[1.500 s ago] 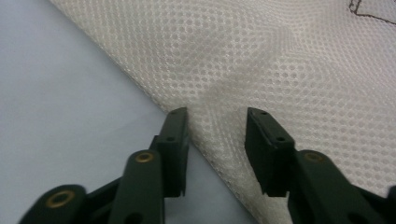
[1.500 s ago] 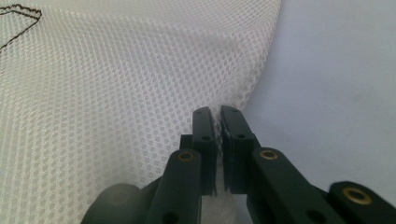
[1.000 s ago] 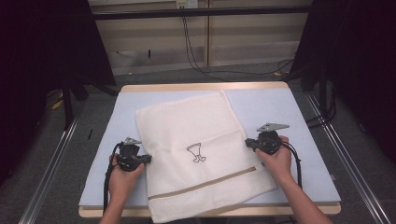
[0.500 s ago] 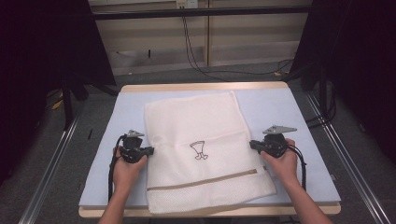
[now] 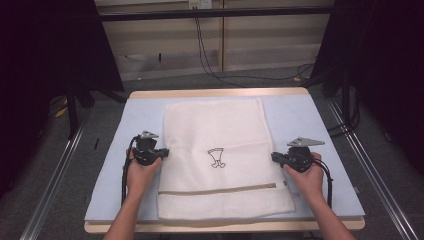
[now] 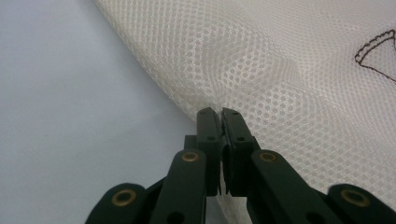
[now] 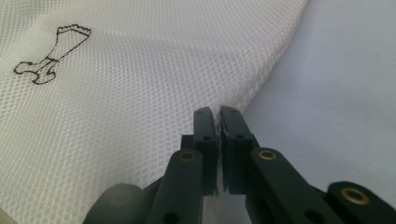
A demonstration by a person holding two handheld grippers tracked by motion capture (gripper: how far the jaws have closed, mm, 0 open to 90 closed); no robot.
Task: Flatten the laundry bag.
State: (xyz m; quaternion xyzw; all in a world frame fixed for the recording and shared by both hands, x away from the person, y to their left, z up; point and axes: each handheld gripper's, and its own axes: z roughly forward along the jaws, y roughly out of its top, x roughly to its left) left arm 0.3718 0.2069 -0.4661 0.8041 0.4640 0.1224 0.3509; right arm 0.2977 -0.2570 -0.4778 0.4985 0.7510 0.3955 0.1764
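Worktop: pale blue worktop (image 5: 125,150) is carrying a white mesh laundry bag (image 5: 220,125), lying flat.
Mesh laundry bag: it is stretching between the two grippers, its zipper (image 5: 217,190) running nearer the person than both.
Left gripper: left gripper (image 5: 159,153) is pinching the bag's left edge, jaws pressed together on the mesh (image 6: 261,84).
Right gripper: right gripper (image 5: 276,157) is clamping the bag's right edge, jaws nearly together with mesh (image 7: 140,116) between them.
Emblem: dark emblem (image 5: 216,157) is sitting midway between the grippers.
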